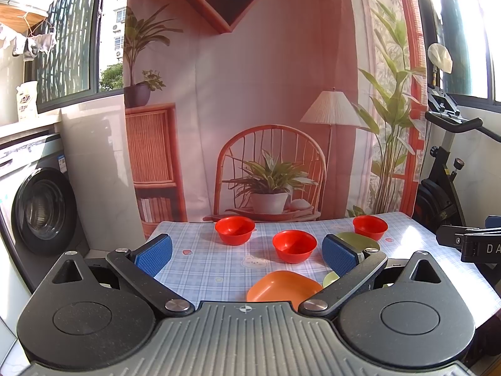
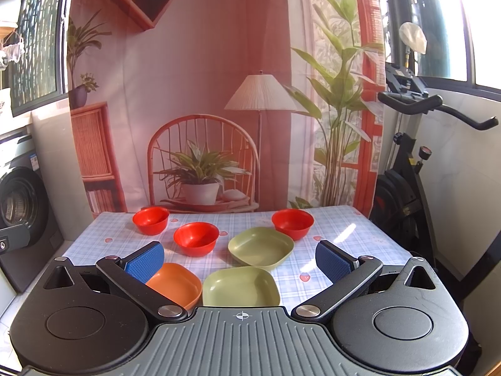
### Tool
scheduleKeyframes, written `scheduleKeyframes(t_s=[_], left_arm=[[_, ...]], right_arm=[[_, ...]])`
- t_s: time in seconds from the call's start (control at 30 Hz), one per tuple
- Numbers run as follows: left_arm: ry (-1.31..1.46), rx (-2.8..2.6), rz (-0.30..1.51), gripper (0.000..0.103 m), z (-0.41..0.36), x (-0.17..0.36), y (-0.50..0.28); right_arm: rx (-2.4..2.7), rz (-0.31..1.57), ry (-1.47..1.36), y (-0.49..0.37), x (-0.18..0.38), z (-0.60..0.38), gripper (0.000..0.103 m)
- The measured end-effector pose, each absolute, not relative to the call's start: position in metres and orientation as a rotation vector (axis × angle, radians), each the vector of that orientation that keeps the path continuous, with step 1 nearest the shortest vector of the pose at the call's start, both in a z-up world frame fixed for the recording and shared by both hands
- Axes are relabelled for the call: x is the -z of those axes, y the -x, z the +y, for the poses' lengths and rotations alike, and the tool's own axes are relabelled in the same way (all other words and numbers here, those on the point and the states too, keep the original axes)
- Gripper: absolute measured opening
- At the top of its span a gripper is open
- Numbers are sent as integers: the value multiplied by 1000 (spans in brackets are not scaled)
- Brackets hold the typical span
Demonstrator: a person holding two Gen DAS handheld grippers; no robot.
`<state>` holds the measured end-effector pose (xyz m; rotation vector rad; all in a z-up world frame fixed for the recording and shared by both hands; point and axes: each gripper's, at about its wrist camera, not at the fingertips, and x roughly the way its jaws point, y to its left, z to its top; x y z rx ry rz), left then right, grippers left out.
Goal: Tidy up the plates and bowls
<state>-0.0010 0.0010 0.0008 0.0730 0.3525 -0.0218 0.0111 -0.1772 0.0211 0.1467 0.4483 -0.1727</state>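
Three red bowls stand on the checked tablecloth: left (image 2: 151,220), middle (image 2: 196,238), right (image 2: 292,223). In front of them lie a far green plate (image 2: 260,250), a near green plate (image 2: 240,286) and an orange plate (image 2: 178,285). My right gripper (image 2: 241,260) is open and empty, above the near edge over the plates. My left gripper (image 1: 247,254) is open and empty, facing the middle bowl (image 1: 294,246), with the left bowl (image 1: 235,229), right bowl (image 1: 370,227) and orange plate (image 1: 281,286) in view; the green plates are partly hidden behind its right finger (image 1: 339,253).
The table (image 2: 344,228) backs onto a printed room backdrop (image 2: 203,94). A washing machine (image 1: 34,206) stands to the left and an exercise bike (image 2: 407,172) to the right. The right gripper's body shows at the left wrist view's right edge (image 1: 469,244).
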Motion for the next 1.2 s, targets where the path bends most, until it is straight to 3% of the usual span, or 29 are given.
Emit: scheduleKeyframes(t_s=[0.73, 1.2], left_arm=[[-59, -9, 388, 102, 10, -2, -16], [-126, -42, 352, 98, 26, -17, -96]], right_arm=[[171, 455, -149, -26, -13, -181, 103], [83, 417, -135, -113, -15, -189, 102]])
